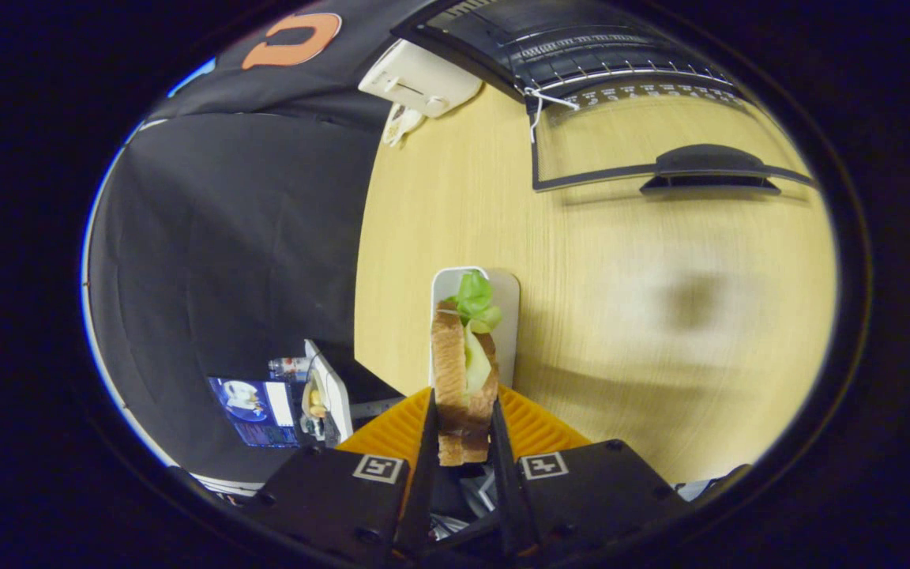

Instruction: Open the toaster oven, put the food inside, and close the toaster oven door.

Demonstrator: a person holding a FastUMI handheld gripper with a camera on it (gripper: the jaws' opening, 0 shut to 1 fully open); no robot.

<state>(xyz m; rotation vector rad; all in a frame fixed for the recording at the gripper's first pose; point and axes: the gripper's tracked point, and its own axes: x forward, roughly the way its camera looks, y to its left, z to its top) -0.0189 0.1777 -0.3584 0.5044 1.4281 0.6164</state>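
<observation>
My gripper [463, 419] is shut on a sandwich [463, 371]: two slices of toast with green lettuce and a pale filling, standing on edge between both fingers. Just beyond it a white tray [506, 316] lies on the light wooden table [644, 316]. Further on stands the toaster oven [573, 47], its glass door [660, 142] folded down flat onto the table, dark handle toward me. The wire rack inside [581, 67] shows behind the door.
A white box-like device [419, 79] sits on the table's far corner beside the oven. An orange ribbed surface [534, 427] lies under the fingers. Off the table's side, lower down, are a lit screen [253, 407] and small clutter.
</observation>
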